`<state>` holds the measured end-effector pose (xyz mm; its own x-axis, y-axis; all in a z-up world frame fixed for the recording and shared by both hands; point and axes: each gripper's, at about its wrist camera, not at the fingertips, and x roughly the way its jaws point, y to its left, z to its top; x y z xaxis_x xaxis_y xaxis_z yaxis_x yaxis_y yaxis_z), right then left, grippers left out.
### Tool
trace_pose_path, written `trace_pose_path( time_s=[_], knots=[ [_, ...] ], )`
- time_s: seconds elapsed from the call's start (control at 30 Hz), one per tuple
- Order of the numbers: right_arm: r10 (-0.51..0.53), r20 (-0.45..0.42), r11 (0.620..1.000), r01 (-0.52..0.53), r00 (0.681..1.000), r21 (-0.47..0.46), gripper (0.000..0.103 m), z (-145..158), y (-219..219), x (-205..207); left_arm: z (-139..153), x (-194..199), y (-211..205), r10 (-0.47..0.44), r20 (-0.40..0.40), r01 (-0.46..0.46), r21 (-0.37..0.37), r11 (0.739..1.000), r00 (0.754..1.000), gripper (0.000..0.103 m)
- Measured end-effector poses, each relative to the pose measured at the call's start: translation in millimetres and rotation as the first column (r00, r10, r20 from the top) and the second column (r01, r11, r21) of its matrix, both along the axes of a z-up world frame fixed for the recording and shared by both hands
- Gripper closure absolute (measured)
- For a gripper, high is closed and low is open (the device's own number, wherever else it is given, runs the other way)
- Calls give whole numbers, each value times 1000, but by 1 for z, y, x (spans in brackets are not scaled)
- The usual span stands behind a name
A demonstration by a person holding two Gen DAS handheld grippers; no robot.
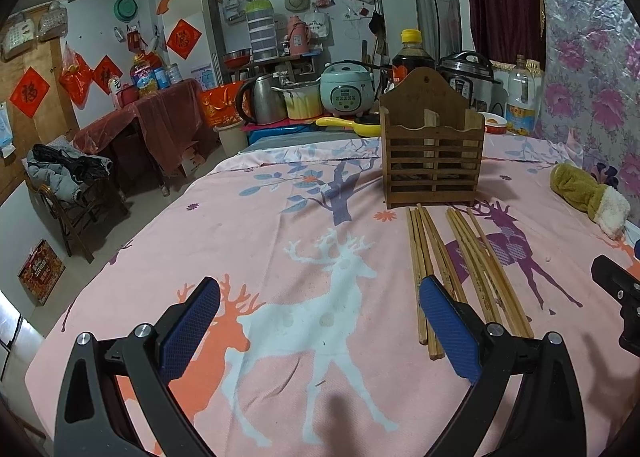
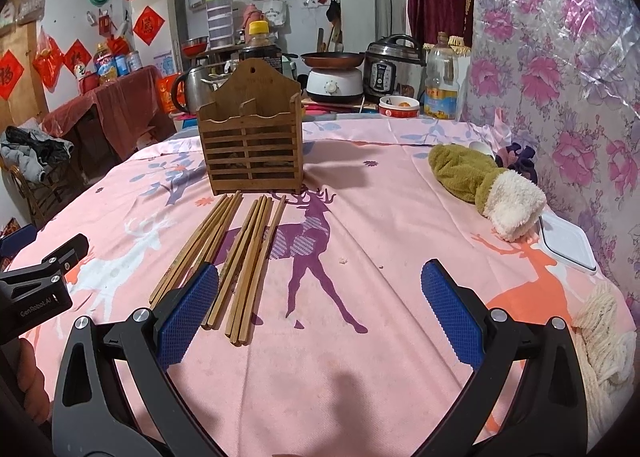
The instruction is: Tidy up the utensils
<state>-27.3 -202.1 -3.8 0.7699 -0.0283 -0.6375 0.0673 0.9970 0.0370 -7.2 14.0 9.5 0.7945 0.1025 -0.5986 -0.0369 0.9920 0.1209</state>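
Pink deer-print cloth (image 1: 280, 217) covers the table in a cluttered kitchen; chopsticks (image 2: 240, 253) lie before the holder (image 2: 250, 145); both grippers (image 1: 320, 321) (image 2: 320, 309) gape empty.

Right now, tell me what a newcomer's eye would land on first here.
Probably the wooden utensil holder, upright mid-table on the pink deer-print cloth, with bare chopsticks lying in two loose bundles in front of it. Next, the green-and-cream plush mitt lies to the right. The left gripper and right gripper are open, holding nothing.

Both tongs are held low and level, side by side: left tongs (image 1: 320, 321) spread wide and empty, right tongs (image 2: 320, 309) likewise.
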Motion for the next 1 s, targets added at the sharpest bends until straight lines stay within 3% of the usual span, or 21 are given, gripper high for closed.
trace_pose_path(
  time_s=[0.37,1.0],
  knots=[
    [0,10,1000,0,1000,0,6,2,0,-1,7,-8,-2,0,45,-1,12,1000,999,5],
    [-1,10,1000,1,1000,0,6,2,0,-2,8,-7,-3,1,46,-2,15,1000,999,5]
  ],
)
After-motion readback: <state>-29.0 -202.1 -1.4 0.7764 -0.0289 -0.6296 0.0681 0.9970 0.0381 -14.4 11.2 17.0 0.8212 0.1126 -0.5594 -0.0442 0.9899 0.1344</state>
